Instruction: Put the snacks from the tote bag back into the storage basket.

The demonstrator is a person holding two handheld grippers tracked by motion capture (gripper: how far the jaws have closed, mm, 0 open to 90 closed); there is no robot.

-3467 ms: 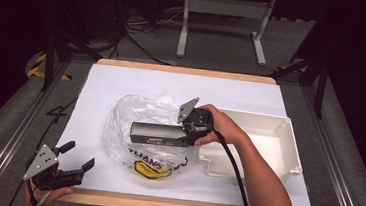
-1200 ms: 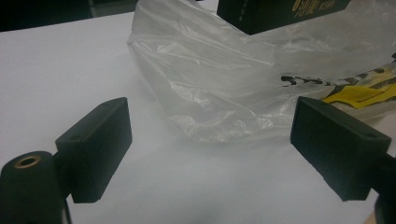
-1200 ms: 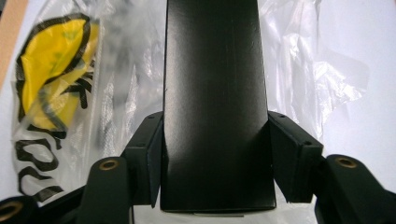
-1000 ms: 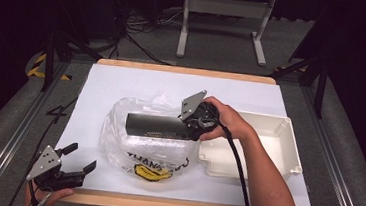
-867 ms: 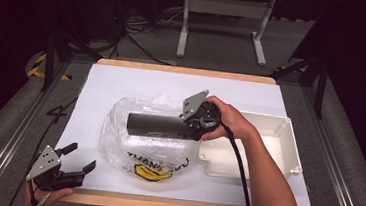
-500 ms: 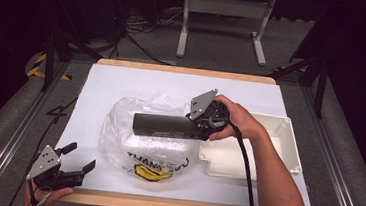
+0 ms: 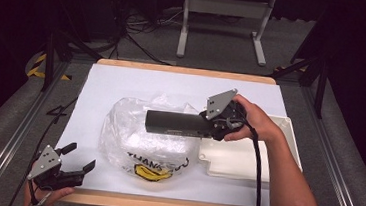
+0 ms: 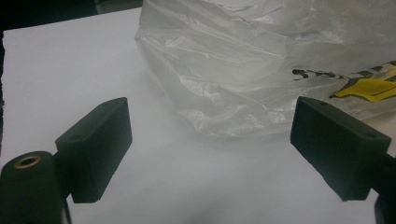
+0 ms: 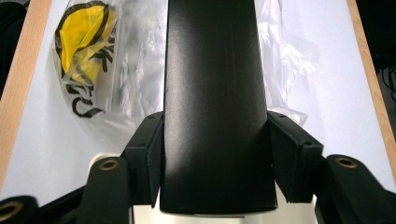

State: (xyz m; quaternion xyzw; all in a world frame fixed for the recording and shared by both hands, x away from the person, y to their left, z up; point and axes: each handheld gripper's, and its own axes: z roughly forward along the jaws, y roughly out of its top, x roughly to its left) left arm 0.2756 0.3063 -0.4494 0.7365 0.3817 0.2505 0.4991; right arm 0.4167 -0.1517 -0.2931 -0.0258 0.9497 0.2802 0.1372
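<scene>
High view, left to right: left gripper (image 7: 75,171) sits at 7 o'clock on the counter (image 7: 122,82), near the front wooden edge, hand (image 7: 45,194) under it. Jaws spread wide, nothing between them. Left gripper view confirms: both black pads (image 8: 95,147) apart over bare white surface, plastic bag (image 8: 261,70) lying just beyond them, not touched

Centre: clear plastic bag (image 7: 142,139) crumpled on the white sheet, black lettering and yellow smiley print at its 6 o'clock edge. Bag mouth side not readable from here

Long black box (image 7: 176,123) held level above the bag, long axis running 9 to 3 o'clock, its 9 o'clock end free over the bag top. Whether the box touches the plastic I cannot tell

Right gripper (image 7: 204,126) clamps the box at its 3 o'clock end, hand (image 7: 252,121) wrapped round the gripper body, grey plate on top, cable trailing toward 5 o'clock along the forearm. Right gripper view: both pads (image 9: 149,154) pressed flat on the two long sides of the black box (image 9: 212,102), box running straight out along the jaws, bag (image 9: 121,60) and yellow print beneath it

Far right: white tray (image 7: 288,137) at 3 o'clock on the counter, just under and behind the right hand, rim next to the bag's edge
</scene>
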